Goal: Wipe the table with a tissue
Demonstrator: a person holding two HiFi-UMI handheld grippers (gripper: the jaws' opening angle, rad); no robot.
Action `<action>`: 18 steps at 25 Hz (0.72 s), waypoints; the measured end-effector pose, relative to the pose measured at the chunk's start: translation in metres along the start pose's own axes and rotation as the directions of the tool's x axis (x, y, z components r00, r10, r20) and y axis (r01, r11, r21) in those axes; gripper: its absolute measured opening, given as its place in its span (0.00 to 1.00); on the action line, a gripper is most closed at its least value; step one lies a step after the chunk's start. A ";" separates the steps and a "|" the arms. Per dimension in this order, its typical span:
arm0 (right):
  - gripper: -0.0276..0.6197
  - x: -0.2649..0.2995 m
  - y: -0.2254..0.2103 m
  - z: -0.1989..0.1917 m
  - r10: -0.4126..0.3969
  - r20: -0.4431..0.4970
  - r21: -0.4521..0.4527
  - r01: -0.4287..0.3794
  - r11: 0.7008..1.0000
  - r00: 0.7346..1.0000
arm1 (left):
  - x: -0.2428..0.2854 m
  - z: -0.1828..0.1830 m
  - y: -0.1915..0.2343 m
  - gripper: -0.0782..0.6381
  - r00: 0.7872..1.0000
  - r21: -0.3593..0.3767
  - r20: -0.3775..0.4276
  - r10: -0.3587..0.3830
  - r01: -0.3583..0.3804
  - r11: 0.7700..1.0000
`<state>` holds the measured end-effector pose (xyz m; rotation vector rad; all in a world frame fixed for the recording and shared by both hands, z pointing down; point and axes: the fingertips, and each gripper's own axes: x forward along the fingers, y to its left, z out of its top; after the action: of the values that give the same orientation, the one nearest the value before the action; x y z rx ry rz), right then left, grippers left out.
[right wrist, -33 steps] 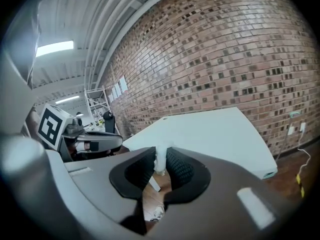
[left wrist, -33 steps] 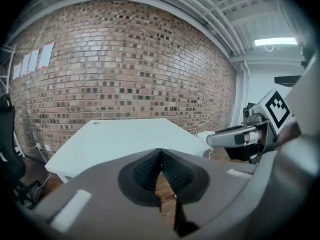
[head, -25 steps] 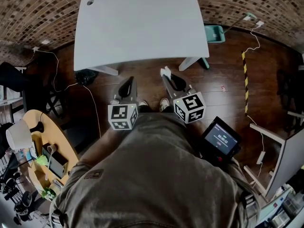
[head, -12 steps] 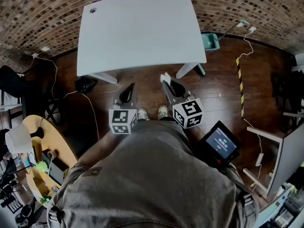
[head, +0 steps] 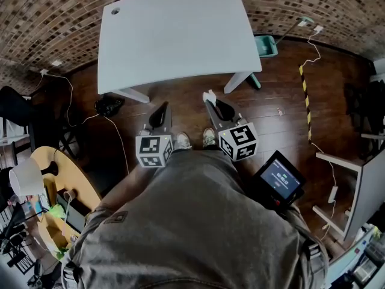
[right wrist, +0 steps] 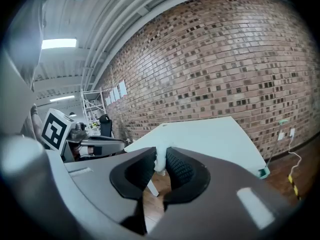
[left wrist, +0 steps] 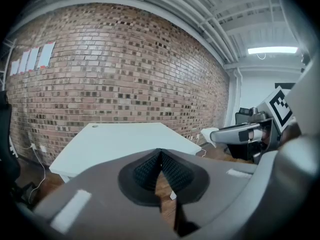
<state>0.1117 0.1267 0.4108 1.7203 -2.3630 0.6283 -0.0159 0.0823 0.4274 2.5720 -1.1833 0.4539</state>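
I count: one white surface (head: 174, 35); one tissue (right wrist: 161, 160), pinched by right gripper (right wrist: 161, 168) fingers; left gripper (left wrist: 160, 156) fingers pressed together.

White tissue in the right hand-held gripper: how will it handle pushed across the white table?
Likely soft and floppy: the small white tissue wad is pinched flat in the right hand-held gripper. Probably very light, as only a small tuft shows. On the smooth white table top it should slide easily, though it may bunch up.
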 end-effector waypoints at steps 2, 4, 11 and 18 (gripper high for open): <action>0.15 -0.001 0.000 0.000 0.000 -0.001 0.000 0.000 1.000 1.000 | 0.001 0.000 -0.002 0.11 1.000 -0.005 0.001 -0.004 0.004 1.000; 0.15 -0.003 0.001 -0.001 -0.002 0.003 -0.001 0.002 1.000 1.000 | -0.001 0.000 -0.005 0.11 1.000 -0.004 0.007 -0.010 0.010 1.000; 0.15 -0.015 0.007 -0.004 -0.014 0.011 -0.010 0.014 1.000 1.000 | -0.011 -0.003 -0.015 0.11 0.999 0.005 0.013 -0.032 0.032 0.999; 0.15 -0.022 0.013 -0.006 -0.016 0.006 -0.016 0.016 1.000 1.000 | -0.016 -0.005 -0.021 0.11 0.999 -0.009 0.016 -0.044 0.044 0.999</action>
<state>0.1060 0.1522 0.4054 1.7348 -2.3496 0.6010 -0.0101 0.1086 0.4230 2.5927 -1.1283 0.4188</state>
